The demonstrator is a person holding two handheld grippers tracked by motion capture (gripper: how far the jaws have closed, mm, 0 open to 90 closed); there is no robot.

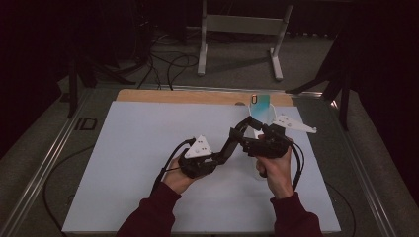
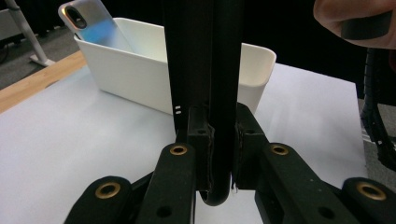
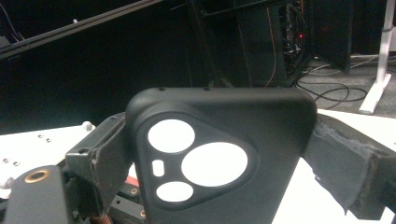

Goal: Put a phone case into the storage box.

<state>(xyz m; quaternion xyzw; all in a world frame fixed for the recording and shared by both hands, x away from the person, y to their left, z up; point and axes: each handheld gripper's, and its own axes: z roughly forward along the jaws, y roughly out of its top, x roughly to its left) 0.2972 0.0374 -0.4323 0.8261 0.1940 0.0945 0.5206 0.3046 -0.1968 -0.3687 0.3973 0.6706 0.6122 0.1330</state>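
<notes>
Between both claws, left [image 2: 219, 140] and right [image 3: 224, 154], black phone case [image 3: 219, 154].

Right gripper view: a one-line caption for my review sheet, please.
Black phone case, camera cutouts facing the lens, clamped at both side edges by the right tool above the white table.

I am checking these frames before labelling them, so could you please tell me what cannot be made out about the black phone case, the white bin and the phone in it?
- Black phone case: its lower part is cut off by the bottom edge of the right gripper view; in the high view the two grippers hide most of it.
- White bin: the case, seen edge-on, hides its middle in the left gripper view.
- Phone: its lower part sits behind the bin wall.
</notes>
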